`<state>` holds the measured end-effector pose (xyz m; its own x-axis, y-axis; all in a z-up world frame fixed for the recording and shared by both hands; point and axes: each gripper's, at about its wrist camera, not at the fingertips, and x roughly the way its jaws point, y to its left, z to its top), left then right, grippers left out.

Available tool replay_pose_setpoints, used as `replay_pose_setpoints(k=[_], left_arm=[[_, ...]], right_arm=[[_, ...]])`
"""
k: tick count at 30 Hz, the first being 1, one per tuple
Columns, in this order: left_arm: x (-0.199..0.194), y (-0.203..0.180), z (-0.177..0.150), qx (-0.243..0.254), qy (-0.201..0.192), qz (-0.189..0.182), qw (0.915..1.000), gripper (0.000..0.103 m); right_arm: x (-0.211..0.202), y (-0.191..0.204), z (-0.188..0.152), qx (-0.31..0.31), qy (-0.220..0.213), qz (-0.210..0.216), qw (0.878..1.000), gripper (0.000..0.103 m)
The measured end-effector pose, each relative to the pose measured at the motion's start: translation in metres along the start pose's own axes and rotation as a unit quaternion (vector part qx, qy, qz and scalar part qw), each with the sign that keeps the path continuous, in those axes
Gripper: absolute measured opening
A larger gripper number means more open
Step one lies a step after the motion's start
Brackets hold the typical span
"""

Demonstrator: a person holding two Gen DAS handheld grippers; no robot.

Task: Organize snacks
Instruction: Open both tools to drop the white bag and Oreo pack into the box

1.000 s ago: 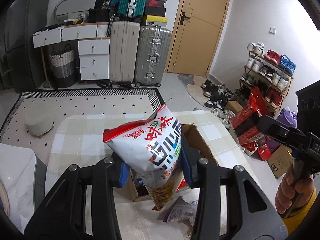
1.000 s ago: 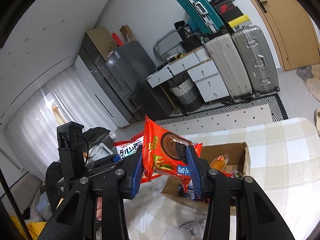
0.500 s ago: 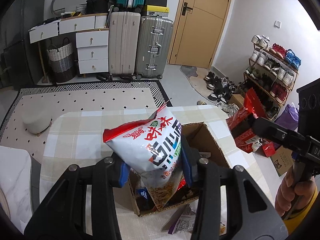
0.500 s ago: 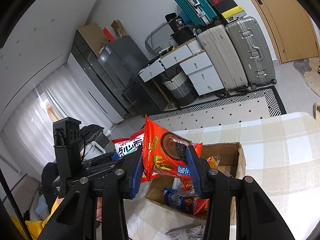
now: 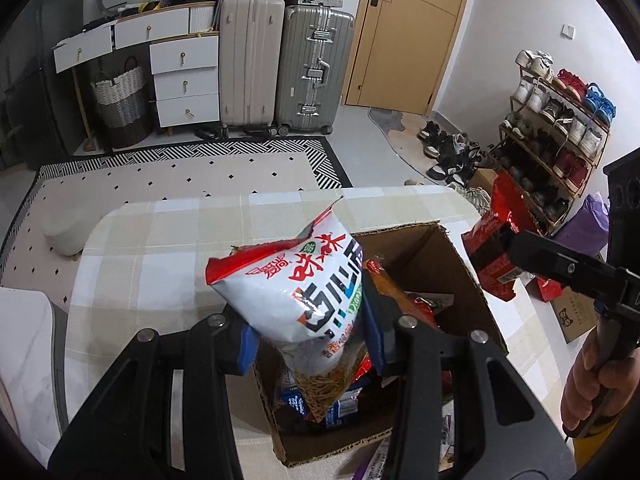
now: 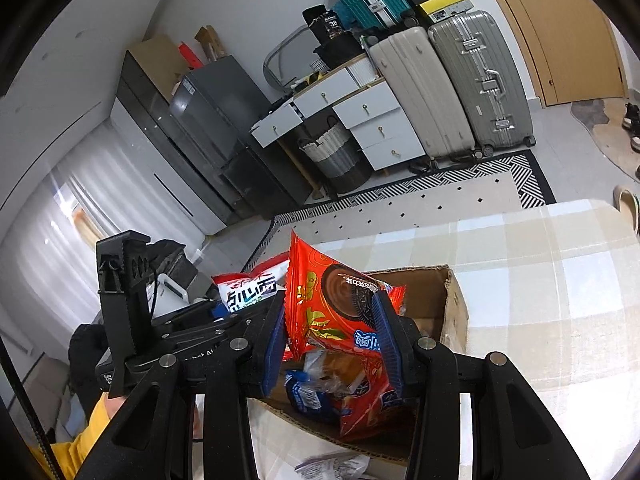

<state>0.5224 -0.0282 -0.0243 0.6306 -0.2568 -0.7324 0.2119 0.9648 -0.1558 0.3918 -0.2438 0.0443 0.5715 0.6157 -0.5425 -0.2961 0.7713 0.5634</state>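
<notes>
Left gripper [image 5: 308, 340] clamps a white-and-red crinkly snack bag [image 5: 296, 300]; right gripper [image 6: 332, 344] pinches an orange-red foil cookie packet [image 6: 340, 320] — both above the open brown cardboard box [image 5: 448, 256].

The surface [image 5: 168, 248] wears a beige and white checked cloth and fills the middle and lower part of both frames. An open cardboard box [image 5: 456, 256] stands on it at lower centre, with snack packets inside. A loose wrapper [image 6: 332, 466] lies on the cloth just beside the box's near edge.
</notes>
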Motion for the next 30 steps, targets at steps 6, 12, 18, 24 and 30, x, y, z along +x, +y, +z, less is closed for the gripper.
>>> replay_pose_setpoints(k=[6,12,18,24,30], left_arm=[[0.022,-0.002,0.001,0.007,0.014,0.0,0.9999,0.04],[0.032,-0.007,0.005,0.014,0.012,0.008,0.9998,0.076],[0.01,-0.02,-0.003,0.038,-0.006,0.01,0.9992,0.081],[-0.017,-0.025,-0.011,0.039,-0.018,0.012,0.999,0.081],[-0.05,-0.018,-0.024,0.033,-0.024,0.016,0.999,0.081]], right_arm=[[0.008,0.001,-0.002,-0.017,0.006,-0.026,1.0,0.042],[0.015,0.002,-0.003,-0.025,0.015,-0.039,0.999,0.042],[0.026,0.003,-0.005,-0.031,0.028,-0.049,0.998,0.042],[0.031,0.005,-0.005,-0.034,0.032,-0.054,0.997,0.042],[0.038,0.006,-0.005,-0.036,0.039,-0.073,0.996,0.042]])
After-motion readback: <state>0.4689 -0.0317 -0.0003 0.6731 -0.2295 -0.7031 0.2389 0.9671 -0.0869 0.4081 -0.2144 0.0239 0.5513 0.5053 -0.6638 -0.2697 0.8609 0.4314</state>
